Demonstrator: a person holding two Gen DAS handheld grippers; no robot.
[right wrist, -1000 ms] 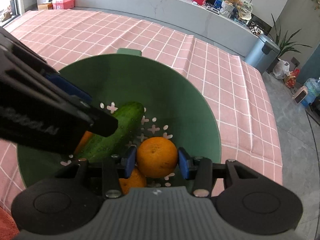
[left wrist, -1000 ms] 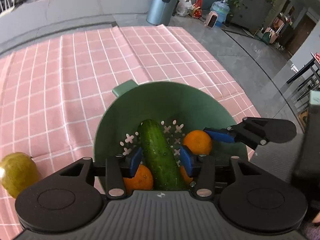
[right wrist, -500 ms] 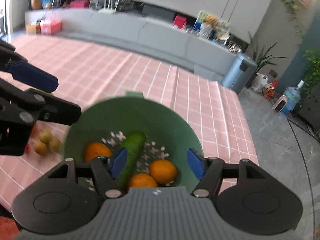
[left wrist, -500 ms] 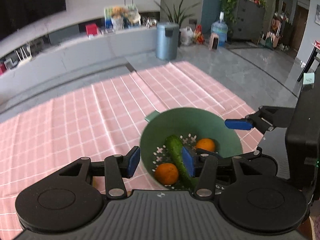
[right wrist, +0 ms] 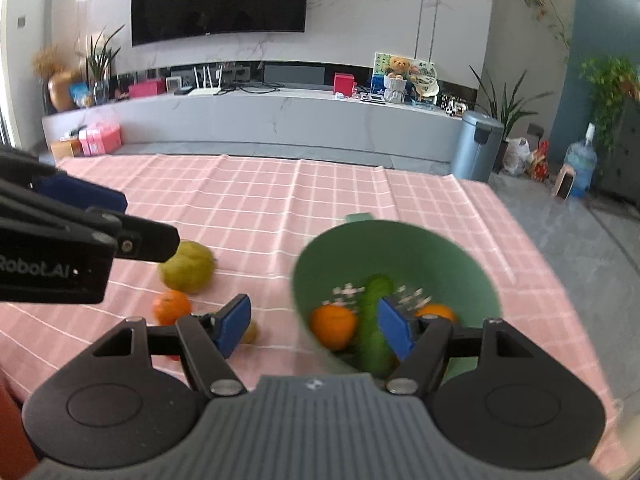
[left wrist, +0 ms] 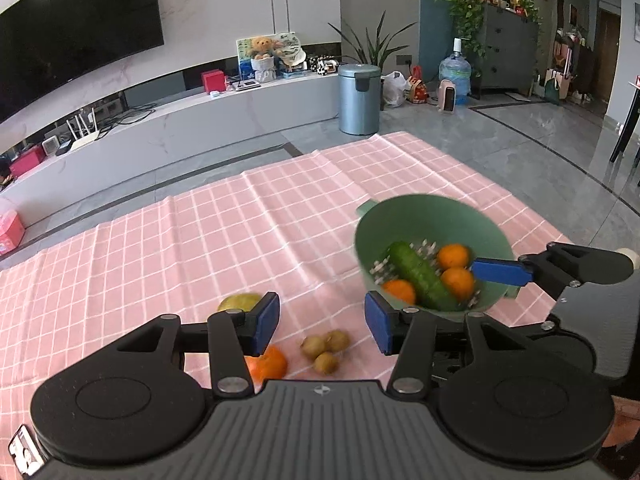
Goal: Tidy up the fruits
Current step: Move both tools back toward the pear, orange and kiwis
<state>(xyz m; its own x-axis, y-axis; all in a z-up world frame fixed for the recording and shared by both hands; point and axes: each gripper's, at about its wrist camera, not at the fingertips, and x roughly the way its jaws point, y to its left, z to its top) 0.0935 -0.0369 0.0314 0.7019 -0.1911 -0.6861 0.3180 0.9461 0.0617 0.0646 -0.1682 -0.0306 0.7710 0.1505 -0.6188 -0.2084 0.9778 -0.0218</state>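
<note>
A green colander bowl [left wrist: 432, 220] stands on the pink checked cloth and holds a cucumber [left wrist: 418, 276] and three oranges [left wrist: 452, 256]. Left of it on the cloth lie a yellow-green pear [left wrist: 238, 302], a loose orange [left wrist: 270, 362] and three kiwis [left wrist: 324, 346]. My left gripper [left wrist: 322, 326] hovers open above the kiwis with nothing between its fingers. My right gripper [right wrist: 314, 326] hangs over the bowl's [right wrist: 400, 252] near left rim; its jaws are opening and hold nothing. The right wrist view also shows the cucumber [right wrist: 374, 320], the pear [right wrist: 188, 266] and the loose orange [right wrist: 172, 306].
The pink cloth [left wrist: 200, 240] stretches far back and left. The table's right edge runs just past the bowl, with grey floor [left wrist: 520, 152] beyond. A grey-blue bin [left wrist: 359, 98] and a long low white cabinet [right wrist: 280, 120] stand behind the table.
Both grippers pulled up and back from the bowl. The right one let go of its orange, the left one came off the cucumber. Loose fruit on the cloth came into view.
</note>
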